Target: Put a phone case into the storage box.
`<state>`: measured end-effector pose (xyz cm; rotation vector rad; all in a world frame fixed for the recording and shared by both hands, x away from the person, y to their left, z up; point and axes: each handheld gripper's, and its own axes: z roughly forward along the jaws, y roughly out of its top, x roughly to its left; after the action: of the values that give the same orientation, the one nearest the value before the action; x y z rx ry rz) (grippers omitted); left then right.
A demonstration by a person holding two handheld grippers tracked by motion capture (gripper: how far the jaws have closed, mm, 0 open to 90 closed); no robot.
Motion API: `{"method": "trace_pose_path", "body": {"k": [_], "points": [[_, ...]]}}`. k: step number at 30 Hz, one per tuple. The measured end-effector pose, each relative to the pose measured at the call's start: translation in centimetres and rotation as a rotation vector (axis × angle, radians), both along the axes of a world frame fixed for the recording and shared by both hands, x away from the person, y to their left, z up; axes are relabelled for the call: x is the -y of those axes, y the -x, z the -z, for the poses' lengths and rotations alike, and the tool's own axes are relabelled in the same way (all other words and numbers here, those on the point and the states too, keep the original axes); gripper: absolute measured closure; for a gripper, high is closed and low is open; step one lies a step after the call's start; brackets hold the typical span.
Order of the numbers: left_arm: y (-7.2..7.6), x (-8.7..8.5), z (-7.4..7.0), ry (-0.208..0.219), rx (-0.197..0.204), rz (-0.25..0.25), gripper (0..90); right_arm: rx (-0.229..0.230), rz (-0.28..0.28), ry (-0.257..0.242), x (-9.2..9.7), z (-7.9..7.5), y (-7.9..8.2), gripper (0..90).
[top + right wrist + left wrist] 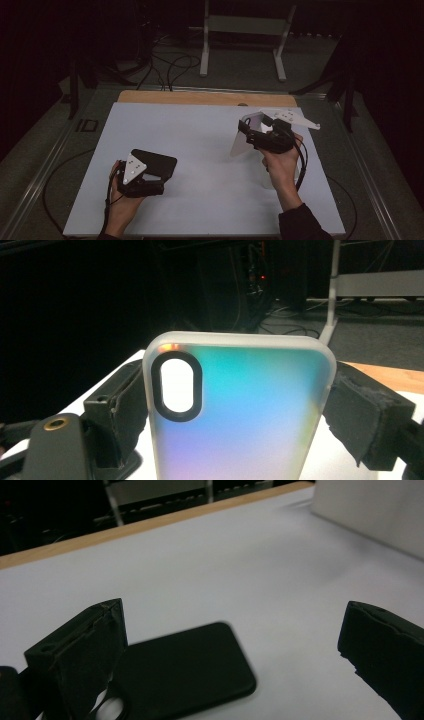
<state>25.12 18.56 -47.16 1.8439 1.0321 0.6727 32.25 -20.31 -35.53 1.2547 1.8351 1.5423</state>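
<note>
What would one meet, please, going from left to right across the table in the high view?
Left gripper → black phone case lying flat on the table → pale phone case held upright → right gripper and the hand behind it.

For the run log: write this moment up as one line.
left tongs: open, over black phone case flat on table | right tongs: shut on iridescent phone case, held upright off table
</note>
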Motion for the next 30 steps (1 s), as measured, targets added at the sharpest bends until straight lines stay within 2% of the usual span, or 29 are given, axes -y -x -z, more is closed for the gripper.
{"method": "trace_pose_path", "body": {"k": [5,13,25,30], "points": [[0.5,-1.0,0.8,0.006,-0.020,-0.028,0.0,0.003,0.024,0.002,0.7,-0.3,-0.7,17.0],[0.9,-1.7,1.1,0.020,-0.011,-0.057,0.0,0.016,0.058,0.025,1.5,-1.0,-1.9,17.0],[0.9,-1.9,1.2,0.021,-0.008,-0.080,0.0,0.001,0.140,0.052,3.1,-1.0,-4.4,17.0],[0.9,-1.8,1.2,0.019,-0.009,-0.081,0.0,0.002,0.156,0.060,3.4,-1.2,-5.0,17.0]]}}
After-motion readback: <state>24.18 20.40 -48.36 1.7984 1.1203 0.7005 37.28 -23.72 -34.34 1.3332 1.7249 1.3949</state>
